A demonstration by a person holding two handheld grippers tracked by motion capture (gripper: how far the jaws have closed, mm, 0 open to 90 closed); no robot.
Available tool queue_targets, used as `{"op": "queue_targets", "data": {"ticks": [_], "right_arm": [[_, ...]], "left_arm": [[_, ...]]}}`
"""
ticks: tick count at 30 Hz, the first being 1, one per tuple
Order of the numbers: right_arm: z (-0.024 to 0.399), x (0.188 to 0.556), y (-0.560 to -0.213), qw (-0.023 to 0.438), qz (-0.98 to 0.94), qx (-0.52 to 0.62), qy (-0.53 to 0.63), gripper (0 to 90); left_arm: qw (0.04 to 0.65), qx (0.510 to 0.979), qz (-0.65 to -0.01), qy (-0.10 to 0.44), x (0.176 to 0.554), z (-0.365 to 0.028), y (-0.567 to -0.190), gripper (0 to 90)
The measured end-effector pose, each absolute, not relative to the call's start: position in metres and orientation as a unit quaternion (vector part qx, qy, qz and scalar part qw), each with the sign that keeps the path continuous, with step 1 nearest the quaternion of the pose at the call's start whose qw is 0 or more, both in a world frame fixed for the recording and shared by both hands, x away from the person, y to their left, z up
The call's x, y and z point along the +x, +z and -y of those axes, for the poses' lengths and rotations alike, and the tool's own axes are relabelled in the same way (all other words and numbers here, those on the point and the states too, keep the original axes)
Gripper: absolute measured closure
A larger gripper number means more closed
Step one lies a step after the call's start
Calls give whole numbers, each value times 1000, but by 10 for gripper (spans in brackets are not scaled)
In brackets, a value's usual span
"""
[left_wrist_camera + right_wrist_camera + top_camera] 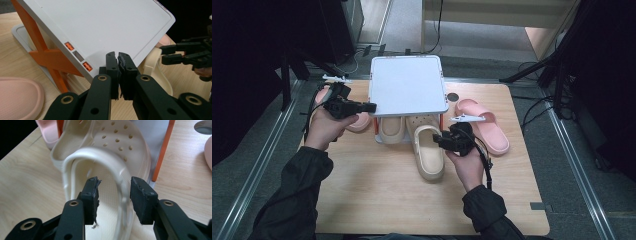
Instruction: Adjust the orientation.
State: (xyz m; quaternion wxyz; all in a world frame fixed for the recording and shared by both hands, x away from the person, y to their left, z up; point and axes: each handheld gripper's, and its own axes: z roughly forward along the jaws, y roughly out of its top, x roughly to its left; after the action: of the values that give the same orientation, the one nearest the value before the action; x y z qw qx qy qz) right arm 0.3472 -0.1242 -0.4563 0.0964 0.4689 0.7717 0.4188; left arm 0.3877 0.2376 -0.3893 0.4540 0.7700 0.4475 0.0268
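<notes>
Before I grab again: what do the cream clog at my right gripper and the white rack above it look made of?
The cream perforated clog looks like moulded foam rubber with a smooth, slightly glossy finish: one piece with punched holes, and a sheen on its heel strap. The white flat-topped shoe rack looks like hard matte plastic, judging by its rounded moulded rim and orange cross-braces; I can't be certain of either material.

Both forearms wear dark, slightly creased sleeves with snug cuffs; the hands are bare. The left tongs (371, 107) and right tongs (437, 139) are black, angular tools, each topped by a pale three-cornered plate. A black cable loops from each. In the gripper views, each jaw is a flat black link arm with brass-ringed pivot holes, ending in a rectangular block faced by a rough, frayed dark pad (138, 195).
</notes>
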Motion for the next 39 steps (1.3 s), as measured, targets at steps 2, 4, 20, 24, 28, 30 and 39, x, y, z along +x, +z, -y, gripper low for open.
{"op": "queue_targets", "data": {"ticks": [2, 4, 20, 24, 28, 30, 39], "right_arm": [[127, 341, -453, 96, -773, 466, 420, 585], [130, 336, -452, 96, -774, 461, 423, 601], [146, 278, -481, 79, -769, 446, 450, 900], [143, 268, -489, 78, -778, 438, 443, 900], [142, 259, -495, 79, -786, 430, 438, 900], [143, 255, -498, 79, -785, 431, 438, 900], [137, 245, -510, 69, -794, 430, 425, 900]], "left_arm": [[454, 770, -448, 27, 388, -238, -389, 867], [454, 769, -448, 28, 387, -237, -389, 867], [452, 771, -448, 24, 389, -237, -389, 867], [453, 770, -448, 19, 390, -238, -389, 868], [454, 770, -447, 19, 391, -237, -389, 869], [455, 770, -446, 19, 391, -237, -389, 869], [457, 771, -443, 15, 393, -238, -390, 869]]}}
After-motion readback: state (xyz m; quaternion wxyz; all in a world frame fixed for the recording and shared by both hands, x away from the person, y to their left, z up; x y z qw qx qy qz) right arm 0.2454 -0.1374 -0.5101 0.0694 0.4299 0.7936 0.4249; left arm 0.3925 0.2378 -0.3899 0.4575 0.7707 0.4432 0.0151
